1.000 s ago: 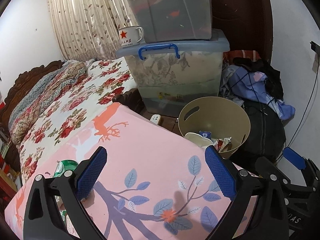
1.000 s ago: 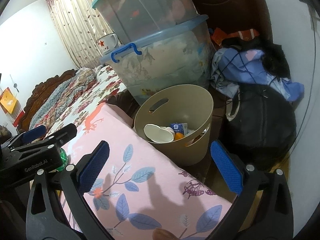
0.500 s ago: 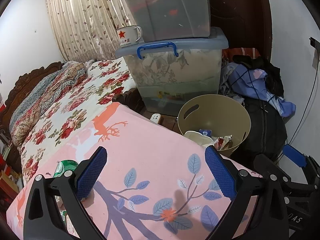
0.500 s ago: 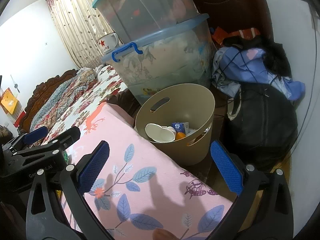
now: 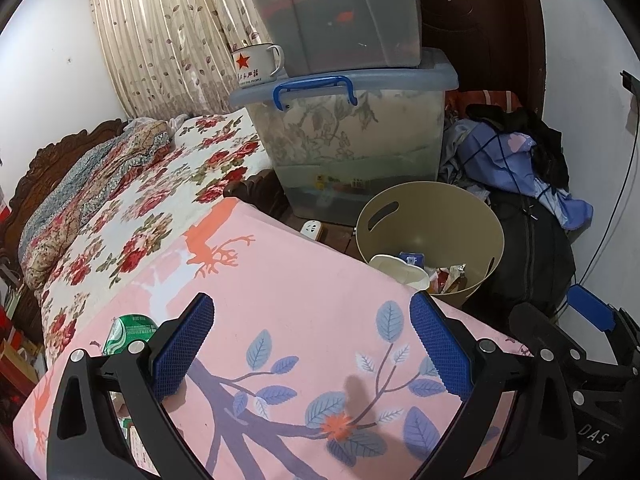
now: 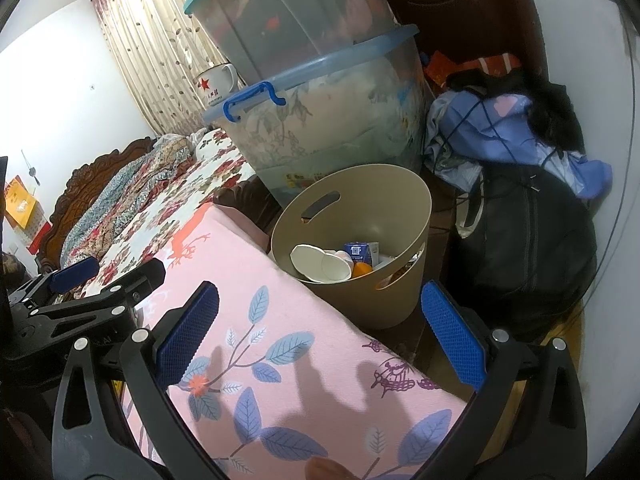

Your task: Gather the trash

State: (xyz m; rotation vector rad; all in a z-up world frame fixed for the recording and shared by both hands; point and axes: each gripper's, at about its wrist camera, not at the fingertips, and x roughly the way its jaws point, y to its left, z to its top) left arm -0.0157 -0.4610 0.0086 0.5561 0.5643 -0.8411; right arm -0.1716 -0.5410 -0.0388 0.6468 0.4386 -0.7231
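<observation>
Hovering over the pink cloth (image 5: pixel 304 320), both jaws spread wide, holding nothing.
Lying on its side at the cloth's left edge beside the left gripper (image 5: pixel 312 344): green can (image 5: pixel 130 330), long axis pointing roughly toward the camera; right gripper (image 6: pixel 320 336) facing the bin (image 6: pixel 360 216).

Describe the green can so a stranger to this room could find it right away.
Start at the bed with the red flower cover, then come to the pink cloth with blue leaves spread at its near end. The green can stands at that cloth's left edge, just behind the left tool's left finger. It is the only green, shiny metal thing there.
</observation>
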